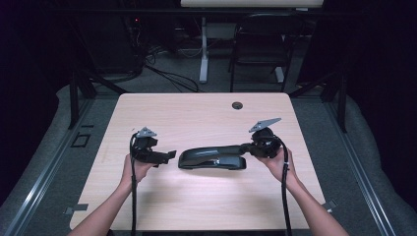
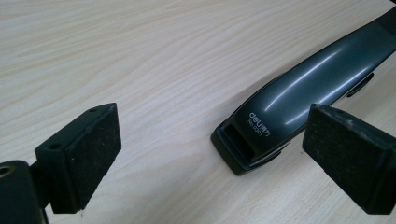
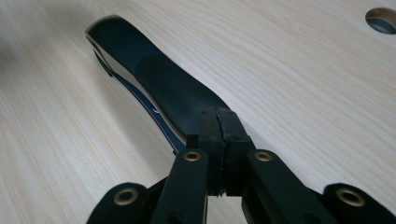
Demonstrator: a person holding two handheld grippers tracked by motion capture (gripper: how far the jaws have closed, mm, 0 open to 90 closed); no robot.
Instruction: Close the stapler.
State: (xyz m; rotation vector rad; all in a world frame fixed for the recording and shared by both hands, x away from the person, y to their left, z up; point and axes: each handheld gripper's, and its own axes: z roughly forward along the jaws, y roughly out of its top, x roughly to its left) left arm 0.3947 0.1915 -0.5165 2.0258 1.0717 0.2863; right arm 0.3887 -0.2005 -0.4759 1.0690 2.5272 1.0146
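A long black stapler (image 1: 211, 158) lies on its side-to-side axis in the middle of the light wood table (image 1: 196, 113). My left gripper (image 1: 172, 155) hovers just off its left end, open, with nothing between the pads. In the left gripper view the stapler's (image 2: 299, 98) printed front end points between the wide-apart jaws of my left gripper (image 2: 215, 133). My right gripper (image 1: 244, 147) meets the stapler's right end. In the right gripper view its pads are pressed together with nothing between them; the right gripper (image 3: 218, 114) sits on top of the stapler's (image 3: 163, 84) rear.
A round cable hole (image 1: 237, 105) sits near the table's far edge, also seen in the right gripper view (image 3: 382, 19). Beyond the table stand a dark chair (image 1: 260, 39) and a white desk leg (image 1: 203, 54). Bare wood surrounds the stapler.
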